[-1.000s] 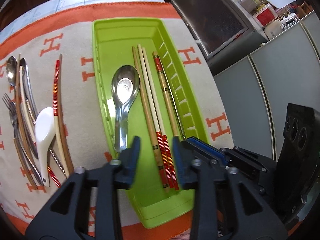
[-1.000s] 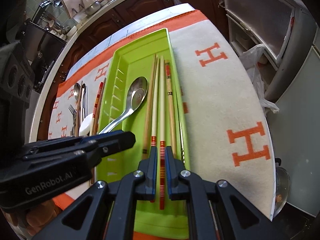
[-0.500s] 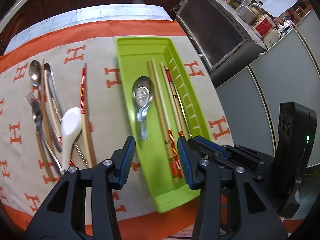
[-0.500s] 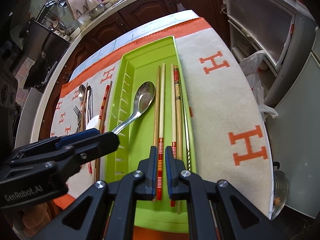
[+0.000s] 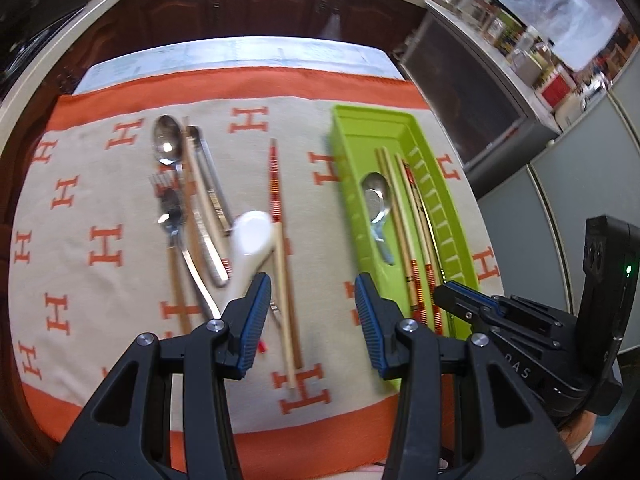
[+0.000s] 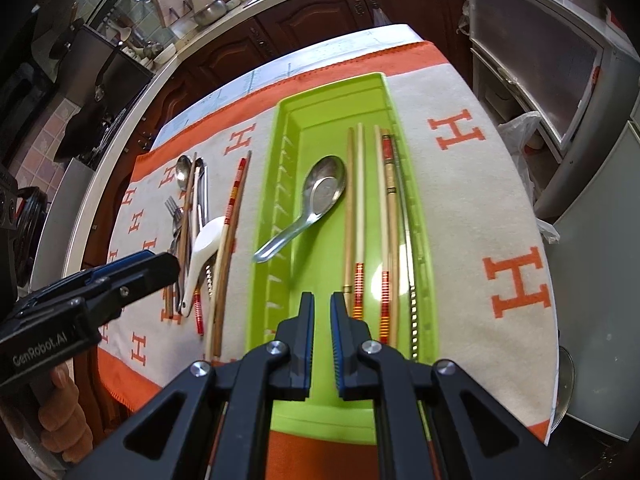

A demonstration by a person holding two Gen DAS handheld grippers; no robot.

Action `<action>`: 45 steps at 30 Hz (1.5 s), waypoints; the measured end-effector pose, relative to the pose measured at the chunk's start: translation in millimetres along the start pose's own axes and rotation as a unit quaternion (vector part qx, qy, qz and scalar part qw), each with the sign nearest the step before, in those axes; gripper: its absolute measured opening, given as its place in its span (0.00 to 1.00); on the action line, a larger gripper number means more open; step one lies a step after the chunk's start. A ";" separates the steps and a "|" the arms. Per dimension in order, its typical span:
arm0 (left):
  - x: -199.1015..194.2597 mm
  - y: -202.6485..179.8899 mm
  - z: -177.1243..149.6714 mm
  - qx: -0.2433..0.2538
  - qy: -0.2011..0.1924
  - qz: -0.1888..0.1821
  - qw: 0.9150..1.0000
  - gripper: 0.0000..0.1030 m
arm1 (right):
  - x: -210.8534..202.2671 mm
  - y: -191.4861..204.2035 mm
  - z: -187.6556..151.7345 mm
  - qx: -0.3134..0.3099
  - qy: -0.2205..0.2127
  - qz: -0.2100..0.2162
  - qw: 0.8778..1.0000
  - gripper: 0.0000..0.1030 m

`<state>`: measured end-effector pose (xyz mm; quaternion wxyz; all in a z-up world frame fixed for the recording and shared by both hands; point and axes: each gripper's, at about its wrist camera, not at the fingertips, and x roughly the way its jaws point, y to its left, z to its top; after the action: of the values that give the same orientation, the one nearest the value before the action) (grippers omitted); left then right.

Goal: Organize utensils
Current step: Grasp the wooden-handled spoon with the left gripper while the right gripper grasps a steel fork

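Observation:
A lime green tray (image 6: 280,184) lies lengthwise on the cloth and holds a metal spoon (image 6: 325,188), several wooden chopsticks (image 6: 360,208) and a metal chopstick (image 6: 409,248). My right gripper (image 6: 322,304) hovers over the tray's near end, shut, with nothing between its fingers. Left of the tray lie loose utensils: a white ceramic spoon (image 5: 253,240), a red-banded chopstick pair (image 5: 276,208), metal spoons (image 5: 167,142) and a fork (image 5: 170,208). My left gripper (image 5: 311,292) stands open and empty above the cloth, between the loose chopsticks and the tray (image 5: 348,184).
The beige cloth with orange H marks (image 6: 480,208) covers the table. Its orange border (image 5: 304,436) marks the near edge. Grey cabinets (image 5: 532,208) stand close on the right, dark wooden cupboards (image 6: 320,4) behind. A hand (image 6: 60,408) holds the left gripper (image 6: 156,272).
My left gripper has swung left from above the tray to above the cloth beside the loose utensils, and has risen. The right gripper has drawn back slightly, still shut.

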<state>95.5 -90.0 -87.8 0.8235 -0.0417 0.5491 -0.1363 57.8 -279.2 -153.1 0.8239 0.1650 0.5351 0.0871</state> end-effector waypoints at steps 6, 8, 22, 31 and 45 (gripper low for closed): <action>-27.1 38.5 1.4 -0.033 -0.030 0.009 0.999 0.39 | -3.0 22.5 -0.9 -0.020 0.003 0.002 1.000 0.08; -36.8 56.0 2.5 -0.048 -0.037 0.008 0.998 0.39 | -3.4 30.4 0.0 -0.027 0.004 0.002 1.000 0.08; -17.2 128.4 3.5 -0.080 -0.023 0.043 0.996 0.39 | 13.0 102.1 37.4 -0.063 0.018 0.032 0.997 0.08; 60.4 137.1 -4.3 -0.072 0.045 0.048 0.995 0.38 | 73.4 127.3 44.1 -0.060 0.070 0.036 0.995 0.08; 72.9 129.2 4.1 -0.039 0.035 0.066 0.996 0.24 | 92.3 129.5 41.0 -0.065 0.090 0.044 0.993 0.08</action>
<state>148.6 13.9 -179.5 0.8086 -0.0329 0.5842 -0.0612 137.5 -136.5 -169.3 0.7765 0.1256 0.5928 0.1725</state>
